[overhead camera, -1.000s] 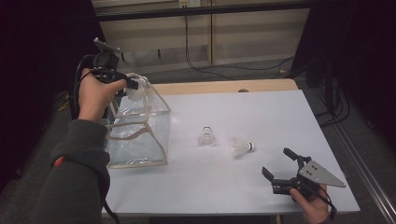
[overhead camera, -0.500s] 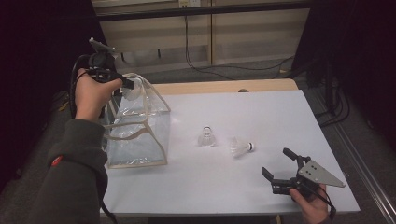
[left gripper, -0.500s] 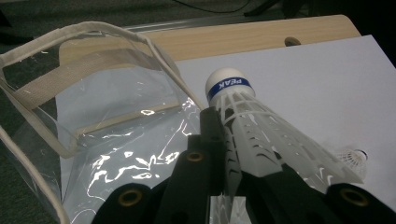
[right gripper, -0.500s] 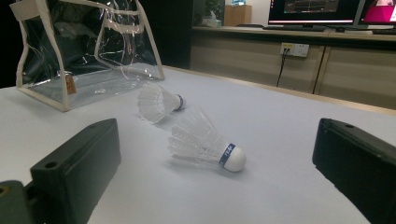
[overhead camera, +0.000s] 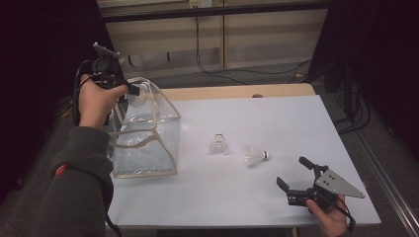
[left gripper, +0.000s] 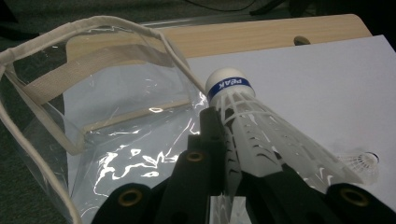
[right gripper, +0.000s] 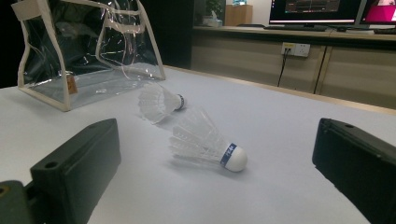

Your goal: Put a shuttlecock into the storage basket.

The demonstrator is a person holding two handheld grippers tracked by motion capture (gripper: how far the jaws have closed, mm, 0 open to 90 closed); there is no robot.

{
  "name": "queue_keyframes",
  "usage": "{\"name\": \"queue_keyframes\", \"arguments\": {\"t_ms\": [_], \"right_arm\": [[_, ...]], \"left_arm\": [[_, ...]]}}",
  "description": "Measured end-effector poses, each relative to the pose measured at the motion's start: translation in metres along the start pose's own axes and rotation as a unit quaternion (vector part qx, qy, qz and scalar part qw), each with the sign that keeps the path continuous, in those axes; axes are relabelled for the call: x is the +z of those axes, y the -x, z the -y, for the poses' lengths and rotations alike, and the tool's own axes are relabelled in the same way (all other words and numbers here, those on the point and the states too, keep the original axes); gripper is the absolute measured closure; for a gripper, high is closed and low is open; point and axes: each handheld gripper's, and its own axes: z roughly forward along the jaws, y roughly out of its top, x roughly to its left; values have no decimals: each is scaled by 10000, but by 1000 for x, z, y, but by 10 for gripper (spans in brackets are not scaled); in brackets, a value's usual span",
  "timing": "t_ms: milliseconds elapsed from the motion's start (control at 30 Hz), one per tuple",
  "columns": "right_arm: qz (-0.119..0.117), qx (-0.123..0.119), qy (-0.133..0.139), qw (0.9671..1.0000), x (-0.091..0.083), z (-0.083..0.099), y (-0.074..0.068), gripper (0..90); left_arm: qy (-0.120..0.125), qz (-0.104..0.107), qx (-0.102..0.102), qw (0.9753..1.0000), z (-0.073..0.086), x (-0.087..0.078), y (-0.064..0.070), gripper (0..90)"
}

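We are counting three shuttlecocks: left gripper (overhead camera: 132, 92) clamping one shuttlecock (left gripper: 243, 116) over one clear bag (overhead camera: 148, 133); two lying shuttlecocks (overhead camera: 218, 144) (overhead camera: 254, 155) on table (overhead camera: 276, 118); right gripper (overhead camera: 295, 174) gaping apart.

The high view looks down from six o'clock; both gripper views sit close, sharing the clear bag (overhead camera: 146, 131) and table (overhead camera: 276, 118).

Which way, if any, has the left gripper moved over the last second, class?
Yes. The left gripper, shut on a shuttlecock, has drifted slightly up the high view, away from the person, over the clear bag.
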Motion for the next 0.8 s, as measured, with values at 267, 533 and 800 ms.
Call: {"name": "queue_keyframes", "arguments": {"t_ms": [267, 533, 800], "right_arm": [[-14, -16, -5, 10000, 0, 0, 0, 12], [-26, -22, -24, 10000, 0, 0, -1, 12], [-16, -32, -15, 10000, 0, 0, 0, 12]], "left_arm": [[-44, -89, -53, 9999, 3, 7, -7, 890], [-87, -179, -103, 9997, 6, 13, -15, 890], [-63, -212, -126, 9997, 7, 15, -19, 889]]}}
